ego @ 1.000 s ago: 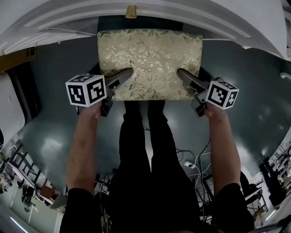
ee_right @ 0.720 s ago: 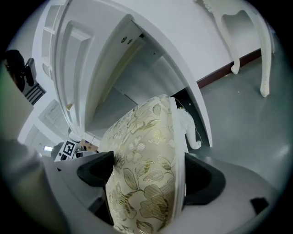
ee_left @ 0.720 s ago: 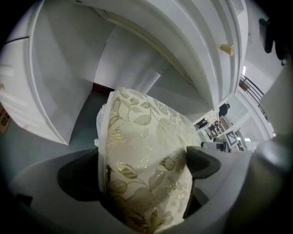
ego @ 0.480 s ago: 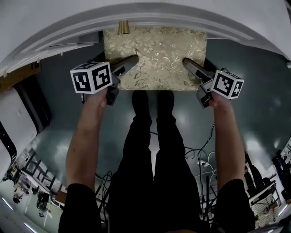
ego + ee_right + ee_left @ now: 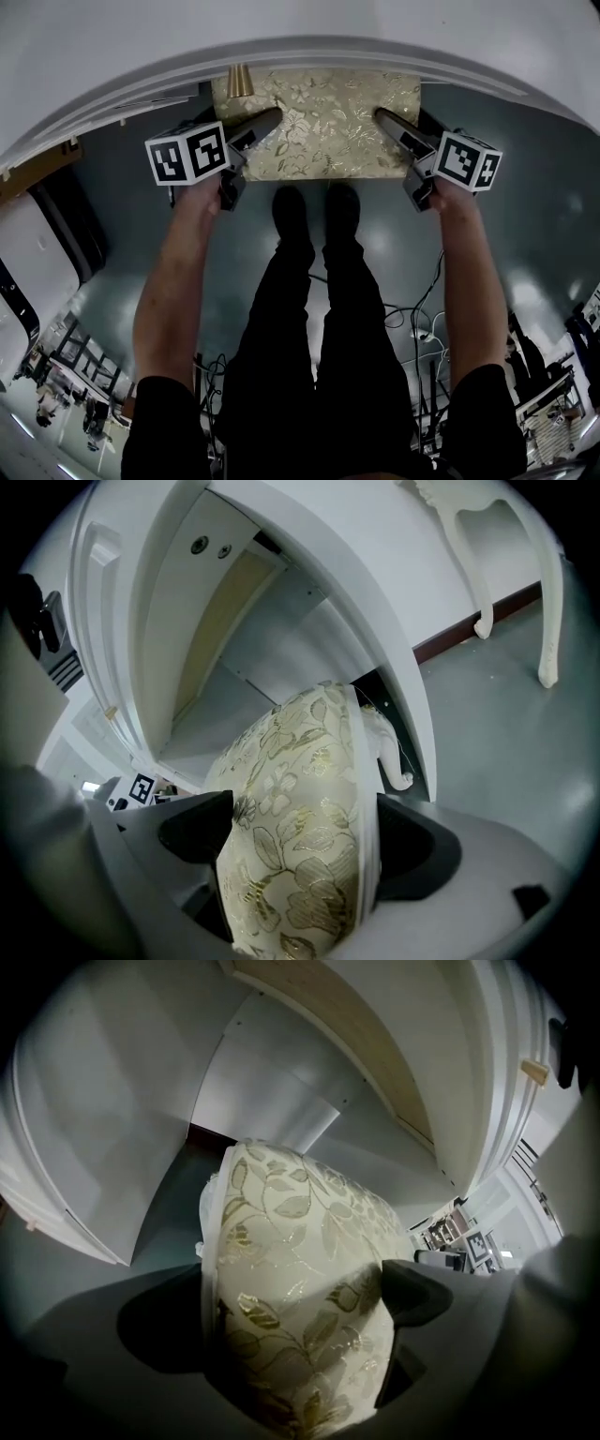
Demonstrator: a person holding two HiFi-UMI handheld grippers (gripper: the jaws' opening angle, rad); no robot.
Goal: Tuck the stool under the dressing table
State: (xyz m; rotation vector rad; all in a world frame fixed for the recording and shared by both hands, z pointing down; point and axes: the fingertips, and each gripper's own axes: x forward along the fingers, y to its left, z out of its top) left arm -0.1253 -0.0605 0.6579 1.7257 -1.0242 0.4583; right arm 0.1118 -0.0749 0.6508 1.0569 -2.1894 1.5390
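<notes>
The stool [image 5: 319, 122] stands on the grey floor [image 5: 122, 197] with the far part of its cushioned seat under the curved front edge of the white dressing table [image 5: 309, 37]. The near part of the seat sticks out toward the person. The cushion is cream fabric with a gold leaf-and-flower pattern. In the right gripper view, a white curved leg [image 5: 394, 752] shows below the cushion's edge. How far the seat reaches into the recess is hard to judge from above.

The left gripper [image 5: 281, 1302] pinches the seat's left side, with one dark jaw on top of the cushion and the other beneath it, and the fabric fills the gap between them. The right gripper [image 5: 309, 841] clamps the right side in the same way, its jaws pressed onto the padded edge from above and below. Both are held at about the same height, one at each near corner of the seat.

The person's shoes [image 5: 314, 206] are on the floor just short of the stool's near edge, between the two arms. A small gold fitting [image 5: 241, 82] sits at the dressing table's edge, beside the cushion's far left corner. The right gripper view shows what is probably a carved white leg [image 5: 520, 583] standing on the floor, well off to the right. Cables [image 5: 412, 319] lie on the floor near the person's right leg.
</notes>
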